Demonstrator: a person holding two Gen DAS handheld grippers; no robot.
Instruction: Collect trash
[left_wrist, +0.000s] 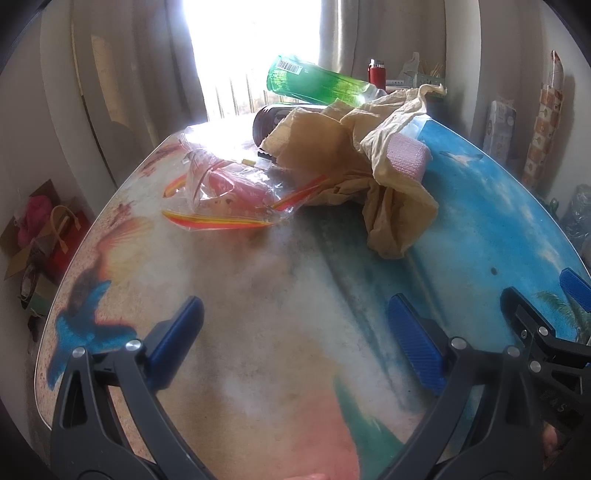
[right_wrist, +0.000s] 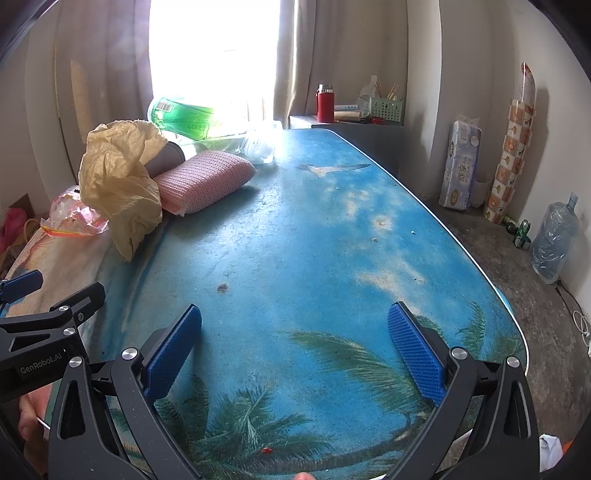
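A heap of trash lies at the far end of the beach-print table (left_wrist: 258, 332): a crumpled tan paper (left_wrist: 351, 158), a clear zip bag with red and yellow stripes (left_wrist: 229, 195), a pink sponge (left_wrist: 408, 158), a dark can (left_wrist: 271, 122) and a green plastic bottle (left_wrist: 317, 81) on top. My left gripper (left_wrist: 295, 332) is open, well short of the heap, nothing between its fingers. My right gripper (right_wrist: 295, 343) is open over bare blue tabletop (right_wrist: 332, 240). From the right wrist view the tan paper (right_wrist: 118, 177), pink sponge (right_wrist: 203, 181), zip bag (right_wrist: 77, 218) and green bottle (right_wrist: 184, 118) sit far left.
A red flask (right_wrist: 325, 101) and a green basket (right_wrist: 386, 109) stand on a low cabinet past the table. A tissue pack (right_wrist: 460, 166), a patterned roll (right_wrist: 513, 147) and a water jug (right_wrist: 554, 240) are on the floor right. Bags (left_wrist: 44, 236) lie on the floor left.
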